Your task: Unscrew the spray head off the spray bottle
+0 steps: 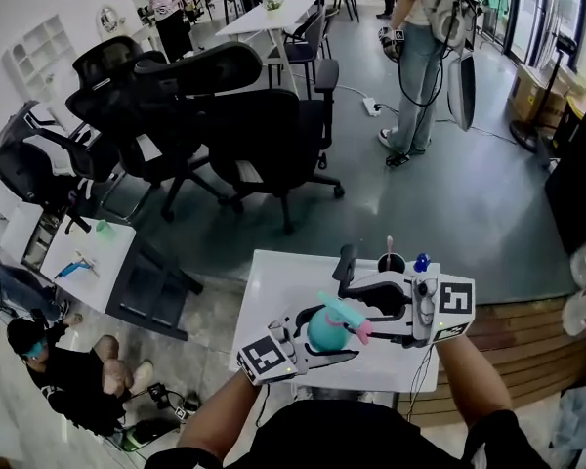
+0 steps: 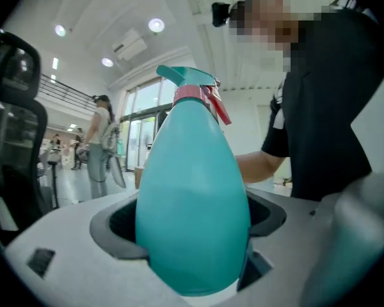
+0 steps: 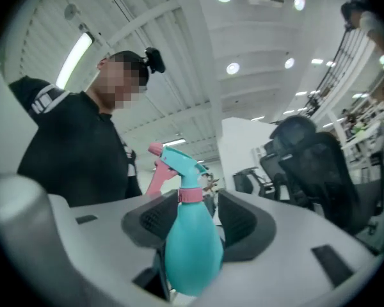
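Note:
A teal spray bottle (image 1: 325, 330) with a pink collar and pink trigger (image 1: 360, 333) hangs above the white table (image 1: 273, 291). My left gripper (image 1: 317, 348) is shut on its fat body, which fills the space between the jaws in the left gripper view (image 2: 192, 222). My right gripper (image 1: 356, 296) comes in from the right around the top end. In the right gripper view the bottle (image 3: 192, 251) stands between the dark pads (image 3: 240, 219), with the collar (image 3: 191, 195) and teal spray head (image 3: 179, 158) beyond. Gaps show on both sides, so the right gripper (image 3: 198, 219) is open.
A dark cup with pens (image 1: 392, 260) and a small blue object (image 1: 421, 261) stand at the table's far edge. Black office chairs (image 1: 254, 115) crowd the floor beyond. A person (image 1: 420, 57) stands further off; another sits on the floor (image 1: 68, 369). A wooden bench (image 1: 527, 330) lies at the right.

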A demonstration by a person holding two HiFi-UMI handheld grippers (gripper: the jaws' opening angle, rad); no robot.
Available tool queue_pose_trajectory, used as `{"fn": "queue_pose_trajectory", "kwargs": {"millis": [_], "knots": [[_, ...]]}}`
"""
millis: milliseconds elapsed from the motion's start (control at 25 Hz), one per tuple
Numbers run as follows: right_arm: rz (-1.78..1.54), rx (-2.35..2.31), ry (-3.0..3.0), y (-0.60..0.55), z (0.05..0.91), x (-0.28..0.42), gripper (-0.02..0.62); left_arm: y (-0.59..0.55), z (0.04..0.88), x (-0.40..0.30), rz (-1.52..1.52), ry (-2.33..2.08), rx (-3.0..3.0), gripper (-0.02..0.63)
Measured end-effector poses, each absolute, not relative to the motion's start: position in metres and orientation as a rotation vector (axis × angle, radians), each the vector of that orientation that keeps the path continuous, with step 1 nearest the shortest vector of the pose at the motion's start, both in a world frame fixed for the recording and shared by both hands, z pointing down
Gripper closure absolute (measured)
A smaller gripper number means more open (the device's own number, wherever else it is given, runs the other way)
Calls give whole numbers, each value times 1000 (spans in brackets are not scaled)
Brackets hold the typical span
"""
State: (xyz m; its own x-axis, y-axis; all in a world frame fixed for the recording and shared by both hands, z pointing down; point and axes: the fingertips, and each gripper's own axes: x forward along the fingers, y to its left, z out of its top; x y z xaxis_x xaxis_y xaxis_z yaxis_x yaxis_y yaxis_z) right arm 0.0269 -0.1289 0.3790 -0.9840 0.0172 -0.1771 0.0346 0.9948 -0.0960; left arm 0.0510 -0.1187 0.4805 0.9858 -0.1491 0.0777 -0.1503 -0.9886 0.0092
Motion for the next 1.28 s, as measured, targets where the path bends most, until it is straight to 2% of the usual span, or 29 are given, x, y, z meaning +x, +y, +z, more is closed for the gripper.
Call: {"fn": "queue_pose_trajectory", "kwargs": {"millis": [200,440,680,1040,1120,1280], "knots": [[-277,-475,2897,-185,423,62,408,-174,521,26,286,-742,3009,161],[-308,-736,2793,-184,426,89,425,-203,542,-4,359,-1076,2821,161],[-195,-760,2855,-149,404,56,439,-205,547,-7,387,-1149,2803,161],[-190,-964,2922,-147,415,22,469,-194,535,15,390,-1157,2886,161],[-230,-1036,2901,-152,419,25,465,-193,531,18,397,-1172,2901,161],[-263,-1096,2870,-155,418,25,416,-192,529,19,426,-1214,2913,161]]}}
